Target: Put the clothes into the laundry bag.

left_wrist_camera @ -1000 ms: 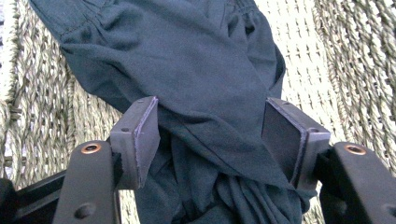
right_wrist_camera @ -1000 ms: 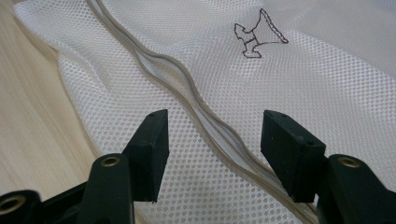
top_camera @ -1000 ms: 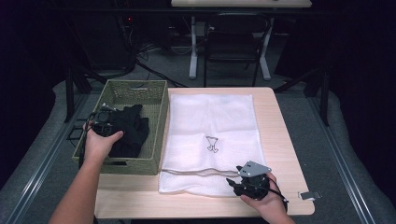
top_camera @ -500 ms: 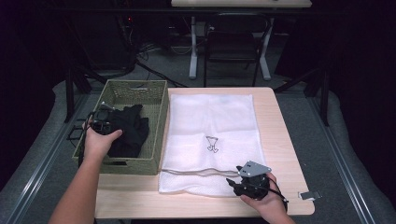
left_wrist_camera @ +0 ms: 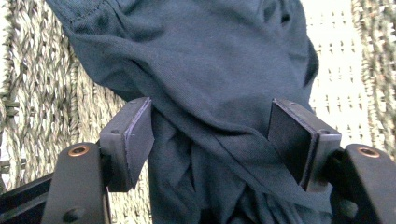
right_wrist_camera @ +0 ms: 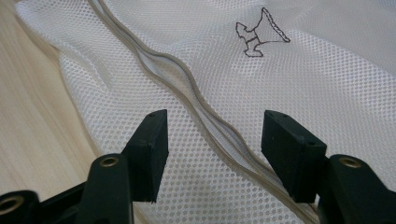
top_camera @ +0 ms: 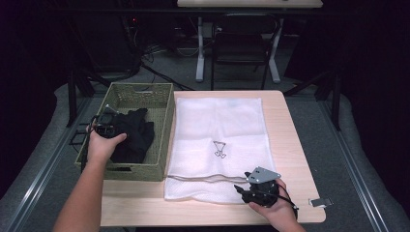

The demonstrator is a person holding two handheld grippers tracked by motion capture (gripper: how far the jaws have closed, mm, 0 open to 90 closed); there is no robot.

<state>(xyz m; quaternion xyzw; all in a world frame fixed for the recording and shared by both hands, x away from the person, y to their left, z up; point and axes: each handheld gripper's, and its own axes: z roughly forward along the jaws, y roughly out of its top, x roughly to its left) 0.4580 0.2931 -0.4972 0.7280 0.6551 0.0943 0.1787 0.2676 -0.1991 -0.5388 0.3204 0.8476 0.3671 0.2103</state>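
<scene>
Along the desk's left edge sits a woven basket, and inside it lies a dark garment. The left hand-held gripper is down in the basket with its jaws spread wide; in the left gripper view a bunched fold of the dark garment sits between the pads, touching them but not pinched. Near the desk's front edge the right hand-held gripper hovers low over a white mesh laundry bag that covers the middle of the desk. Its jaws are also wide apart, straddling the bag's grey zipper seam and gripping nothing.

To do this step well, I judge the left jaws should close on a thick gather of cloth rather than a single loose edge, so the garment lifts out whole and does not snag on the basket weave. The right jaws would best take the upper lip of the seam alone, so the opening can be raised and held apart while the garment comes across.

No brand or readable writing shows anywhere. The only mark is a small dark outline drawing printed on the mesh; its subject is hard to make out.
</scene>
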